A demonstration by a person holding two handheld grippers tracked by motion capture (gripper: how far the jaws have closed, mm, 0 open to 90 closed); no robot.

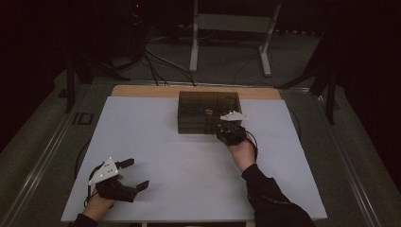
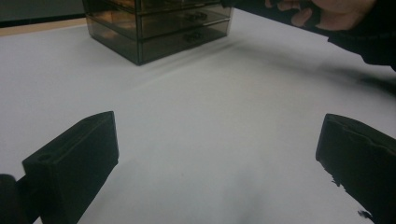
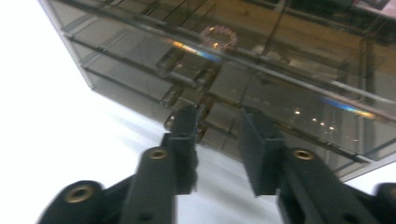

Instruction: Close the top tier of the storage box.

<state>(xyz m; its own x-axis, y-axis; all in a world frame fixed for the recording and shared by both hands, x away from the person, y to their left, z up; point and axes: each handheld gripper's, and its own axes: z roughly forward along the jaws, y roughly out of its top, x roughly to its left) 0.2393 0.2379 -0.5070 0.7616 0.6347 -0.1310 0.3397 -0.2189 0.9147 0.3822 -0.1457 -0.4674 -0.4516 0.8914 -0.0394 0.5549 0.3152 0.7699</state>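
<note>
One smoked-clear drawer box [image 1: 208, 112] stands at the far centre of the desk [image 1: 156, 142]; its contents are dim and hard to make out. The right tool [image 3: 218, 122] points at its near right front, jaws slightly apart, gripping nothing. The left tool [image 1: 135, 174] rests at the near left, wide open, empty.
</note>
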